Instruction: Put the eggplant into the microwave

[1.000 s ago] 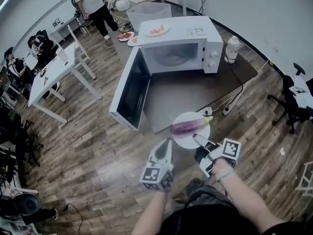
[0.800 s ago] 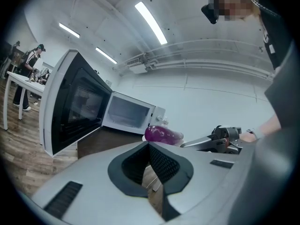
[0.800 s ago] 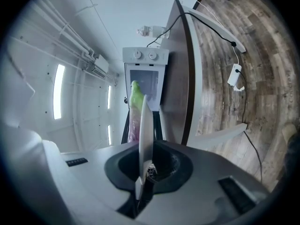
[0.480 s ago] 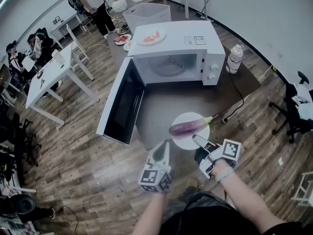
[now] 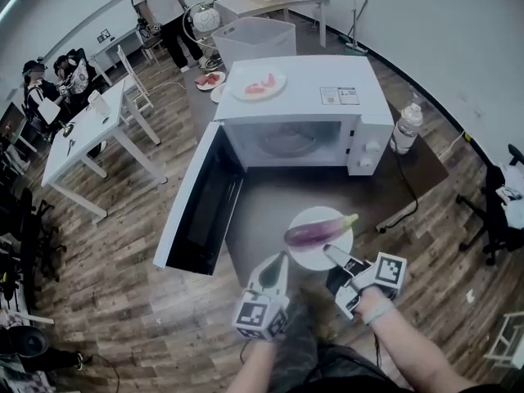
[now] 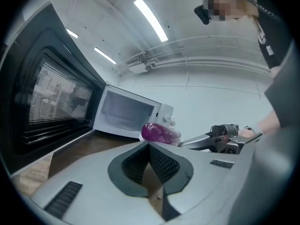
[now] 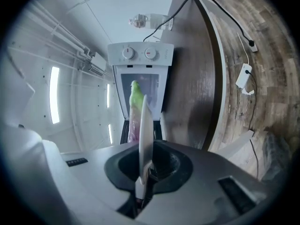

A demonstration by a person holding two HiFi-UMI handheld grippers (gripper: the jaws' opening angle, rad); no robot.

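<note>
A purple eggplant with a green stem lies on a small white plate. My right gripper is shut on the near rim of that plate and holds it level over the brown table's front edge. The right gripper view shows the plate edge-on between the jaws, with the eggplant behind it. My left gripper hangs just left of the plate, shut and holding nothing. Straight ahead stands the white microwave, its door swung wide to the left. From the left gripper view I see the eggplant in front of the microwave.
A water bottle stands right of the microwave, and a plate of red food sits on top of it. A white bin stands behind it. White desks and several people are at the far left. An office chair is at the right.
Both grippers and the plate with the eggplant have moved forward towards the microwave, which now looks nearer and larger. The grip on the plate is unchanged.
</note>
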